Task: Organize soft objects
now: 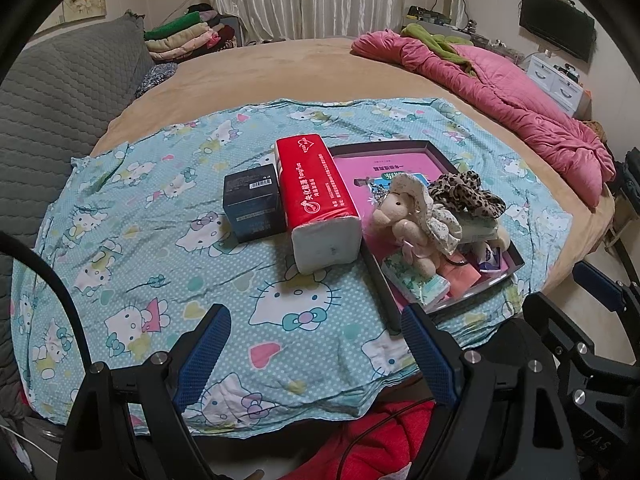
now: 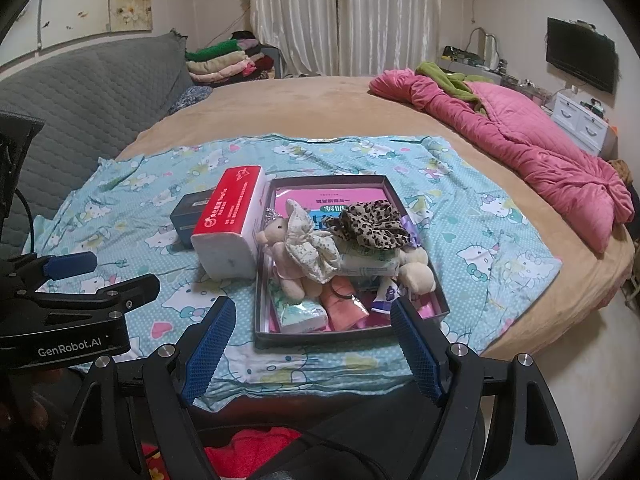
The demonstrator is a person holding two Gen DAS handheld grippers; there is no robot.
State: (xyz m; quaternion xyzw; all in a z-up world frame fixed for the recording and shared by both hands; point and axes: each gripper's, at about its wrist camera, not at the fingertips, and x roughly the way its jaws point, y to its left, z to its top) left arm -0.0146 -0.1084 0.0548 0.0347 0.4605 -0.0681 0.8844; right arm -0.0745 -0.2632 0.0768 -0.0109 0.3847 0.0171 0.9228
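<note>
Plush bear [image 2: 286,258] and leopard scrunchie [image 2: 370,224] fill shallow box [image 2: 348,334]; both textured-padded tools gape wide, empty.

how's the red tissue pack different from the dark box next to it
The red tissue pack is long, soft-wrapped and red with a white end; the dark box is short, stiff, cube-like and navy with a barcode label. The pack stands taller. Both sit on the cartoon-cat cloth, outside the tray.

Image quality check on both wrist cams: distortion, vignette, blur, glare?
Left wrist view: heavy fisheye bowing of the bed edge, black vignette corners, even dim indoor light, red tissue pack sharp. Right wrist view: same barrel distortion and vignette, tray in focus, soft shadows, no glare, curtains slightly bright.
</note>
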